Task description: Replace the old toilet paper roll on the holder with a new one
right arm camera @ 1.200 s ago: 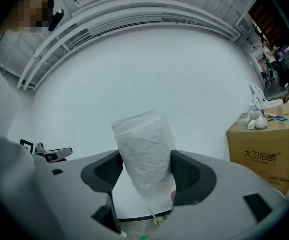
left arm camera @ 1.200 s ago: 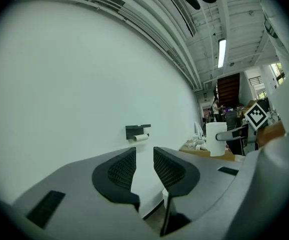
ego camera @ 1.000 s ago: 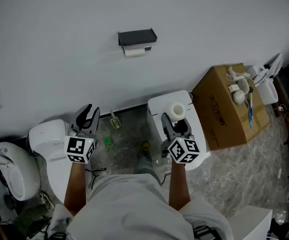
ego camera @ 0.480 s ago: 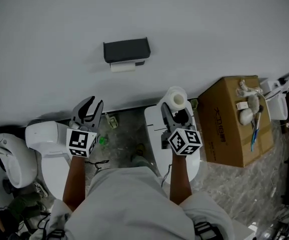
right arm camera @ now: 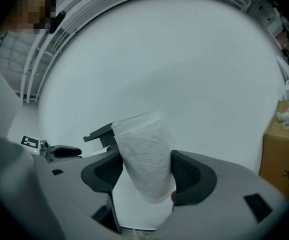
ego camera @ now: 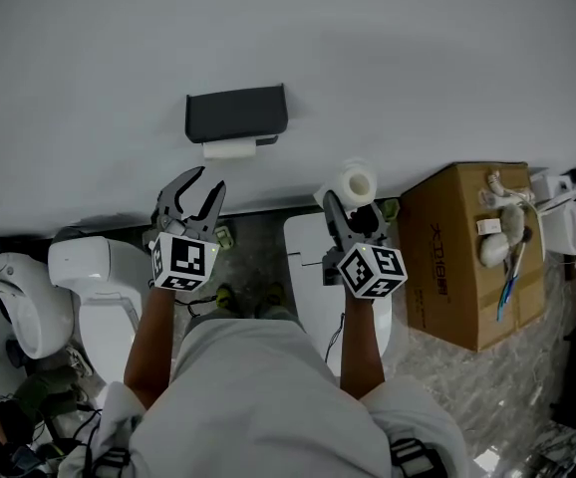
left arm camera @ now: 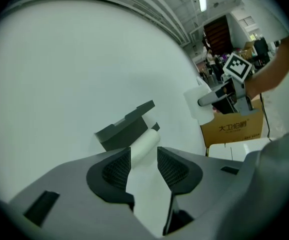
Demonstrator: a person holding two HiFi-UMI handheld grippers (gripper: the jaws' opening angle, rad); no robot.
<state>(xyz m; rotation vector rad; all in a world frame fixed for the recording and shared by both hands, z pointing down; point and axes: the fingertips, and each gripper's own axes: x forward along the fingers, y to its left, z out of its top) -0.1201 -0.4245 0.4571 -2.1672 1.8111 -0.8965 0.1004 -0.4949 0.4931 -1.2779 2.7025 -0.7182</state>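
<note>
A dark grey holder [ego camera: 236, 114] is fixed to the white wall, and the thin old roll [ego camera: 230, 148] hangs under it. My left gripper [ego camera: 196, 189] is just below and left of it. Its jaws have just been opening and are open, with nothing between them. In the left gripper view the holder [left arm camera: 124, 126] and old roll [left arm camera: 143, 145] lie straight ahead, beyond the left gripper [left arm camera: 143, 166]. My right gripper [ego camera: 353, 207] is shut on the new white roll [ego camera: 354, 182], to the right of the holder. The right gripper view shows the new roll [right arm camera: 145, 154] upright between the pads.
A white toilet [ego camera: 94, 277] stands below my left gripper, with another white fixture [ego camera: 14, 302] further left. A white unit [ego camera: 313, 257] sits under my right gripper. A cardboard box [ego camera: 467, 257] with small items on top stands at the right.
Both grippers have moved forward toward the wall and the holder. The left jaws stand wider apart than before. The right gripper still carries the new roll.
</note>
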